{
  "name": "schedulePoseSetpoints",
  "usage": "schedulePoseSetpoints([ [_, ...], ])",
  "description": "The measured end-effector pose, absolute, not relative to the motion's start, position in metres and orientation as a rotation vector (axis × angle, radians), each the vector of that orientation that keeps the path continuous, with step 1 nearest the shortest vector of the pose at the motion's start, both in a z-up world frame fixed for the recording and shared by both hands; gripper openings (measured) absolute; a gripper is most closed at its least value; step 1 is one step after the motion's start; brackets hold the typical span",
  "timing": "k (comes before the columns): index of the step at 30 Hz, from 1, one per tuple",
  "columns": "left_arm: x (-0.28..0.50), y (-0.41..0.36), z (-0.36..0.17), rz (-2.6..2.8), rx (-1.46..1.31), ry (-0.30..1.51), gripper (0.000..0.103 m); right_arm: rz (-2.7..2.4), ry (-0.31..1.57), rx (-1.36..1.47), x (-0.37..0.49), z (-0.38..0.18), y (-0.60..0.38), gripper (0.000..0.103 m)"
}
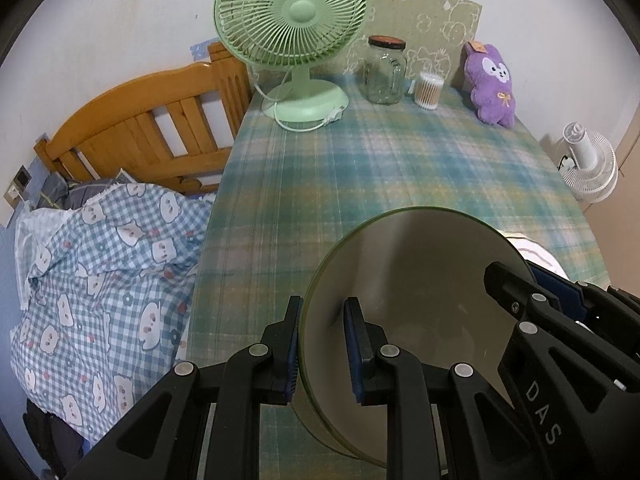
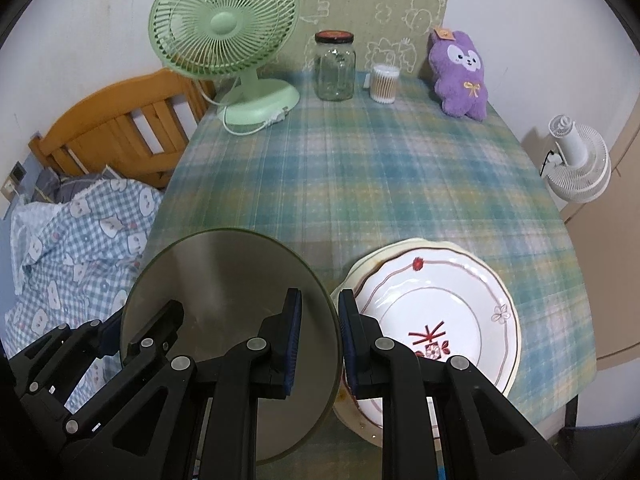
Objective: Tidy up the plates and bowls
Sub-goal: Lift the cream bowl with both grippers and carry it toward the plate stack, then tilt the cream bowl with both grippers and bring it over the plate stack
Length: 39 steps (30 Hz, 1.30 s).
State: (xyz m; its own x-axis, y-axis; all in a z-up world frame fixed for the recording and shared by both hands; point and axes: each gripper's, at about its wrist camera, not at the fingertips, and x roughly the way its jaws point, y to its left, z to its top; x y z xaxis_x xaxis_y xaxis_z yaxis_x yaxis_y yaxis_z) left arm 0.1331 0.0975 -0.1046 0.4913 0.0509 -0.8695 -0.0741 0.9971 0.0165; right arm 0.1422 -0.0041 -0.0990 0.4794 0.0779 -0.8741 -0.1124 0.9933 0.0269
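Both grippers share one load: round grey-beige ceramic dish with olive-green rim [image 2: 224,312], carried tilted above near edge of plaid-clothed table [image 2: 360,168]. Left gripper [image 1: 322,344] pinches dish's left rim, one pad each side of wall. Right gripper [image 2: 318,340] pinches opposite rim likewise. Just right of dish: white scalloped plate with red painted motif [image 2: 440,312] stacked on cream plate [image 2: 360,416], lying flat. Judged progress: plate stack formed; carried dish not yet set down, placement remaining. Bowls elsewhere: none visible.
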Motion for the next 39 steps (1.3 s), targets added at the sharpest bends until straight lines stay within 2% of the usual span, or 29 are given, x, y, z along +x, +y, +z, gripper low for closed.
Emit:
schedulePoseSetpoints([
  [17,0.131,0.114,-0.138,0.09,-0.046,1.154,0.017,0.125,1.134,-0.091,0.143,-0.131,0.017,0.022],
  [24,0.129,0.111,-0.138,0.08,-0.044,1.138,0.017,0.117,1.127,-0.097,0.143,-0.133,0.016,0.022],
  [26,0.129,0.111,-0.139,0.07,-0.05,1.139,0.02,0.126,1.129,-0.105,0.143,-0.133,0.016,0.022],
  [30,0.129,0.112,-0.139,0.04,-0.068,1.145,0.033,0.151,1.139,-0.104,0.143,-0.132,0.014,0.022],
  [35,0.13,0.111,-0.135,0.0,-0.067,1.13,0.041,0.164,1.146,-0.081,0.144,-0.129,0.011,0.023],
  [37,0.131,0.113,-0.134,-0.009,-0.066,1.126,0.057,0.175,1.147,-0.064,0.144,-0.129,0.01,0.023],
  [39,0.13,0.114,-0.134,-0.012,-0.063,1.121,0.064,0.178,1.154,-0.051,0.144,-0.131,0.007,0.023],
])
